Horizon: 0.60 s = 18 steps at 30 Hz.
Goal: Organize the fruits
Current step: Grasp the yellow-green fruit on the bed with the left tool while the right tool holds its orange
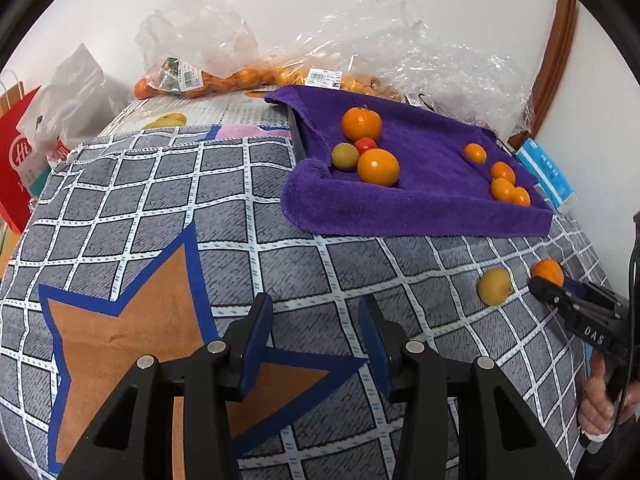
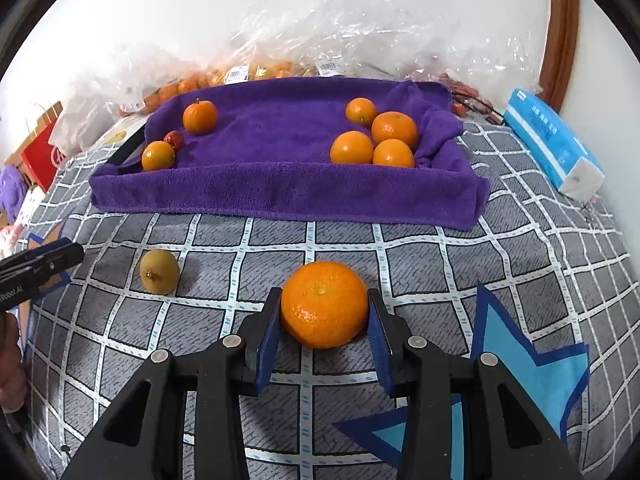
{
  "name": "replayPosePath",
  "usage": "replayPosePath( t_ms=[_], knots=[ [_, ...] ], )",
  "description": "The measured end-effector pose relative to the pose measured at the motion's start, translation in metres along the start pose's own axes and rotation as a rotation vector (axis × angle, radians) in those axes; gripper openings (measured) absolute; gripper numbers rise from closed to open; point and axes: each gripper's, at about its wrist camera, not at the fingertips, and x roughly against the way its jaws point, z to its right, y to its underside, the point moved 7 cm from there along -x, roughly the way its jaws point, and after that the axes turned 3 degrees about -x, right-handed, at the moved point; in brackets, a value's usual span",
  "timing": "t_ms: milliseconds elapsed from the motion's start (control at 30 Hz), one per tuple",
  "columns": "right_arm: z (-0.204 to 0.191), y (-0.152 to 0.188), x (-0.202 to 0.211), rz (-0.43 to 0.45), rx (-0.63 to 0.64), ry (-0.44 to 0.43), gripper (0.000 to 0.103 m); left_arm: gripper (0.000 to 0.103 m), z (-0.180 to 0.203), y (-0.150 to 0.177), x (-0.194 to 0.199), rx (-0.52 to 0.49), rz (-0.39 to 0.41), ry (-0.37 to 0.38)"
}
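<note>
My right gripper (image 2: 325, 296) is shut on an orange (image 2: 324, 304), both blue pads against its sides, just above the checked mat. The left wrist view shows this gripper (image 1: 554, 292) at the right edge with the orange (image 1: 549, 272) at its tip. A yellow-green fruit (image 2: 159, 271) lies loose on the mat to its left. Beyond is a tray lined with a purple towel (image 2: 280, 196). It holds two oranges and a small red fruit (image 2: 175, 140) on the left and several oranges (image 2: 374, 136) on the right. My left gripper (image 1: 316, 304) hangs open over the mat, holding nothing.
Clear plastic bags (image 1: 208, 60) with more oranges lie along the wall behind the tray. A blue tissue pack (image 2: 552, 144) sits at the right. A red paper bag (image 1: 20, 160) stands past the mat's left edge. A person's hand (image 1: 600, 404) holds the right gripper's handle.
</note>
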Motion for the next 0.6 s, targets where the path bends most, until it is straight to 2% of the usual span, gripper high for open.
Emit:
replayPosePath(
  t_ms=[200,400,467,600],
  knots=[
    [0.005,0.001,0.005,0.002,-0.011,-0.027,0.040,0.041,0.031,0.003,0.011,-0.024,0.006,0.039],
    [0.032,0.003,0.019,0.041,-0.025,0.034,0.040,0.041,0.080,-0.005,0.011,-0.088,0.015,0.141],
    [0.043,0.006,0.023,0.047,-0.024,0.068,0.040,0.041,0.093,-0.005,0.005,-0.101,0.003,0.158],
    [0.053,0.013,0.027,0.047,-0.043,0.061,0.040,0.041,0.110,-0.007,-0.002,-0.111,-0.003,0.177]
  ],
)
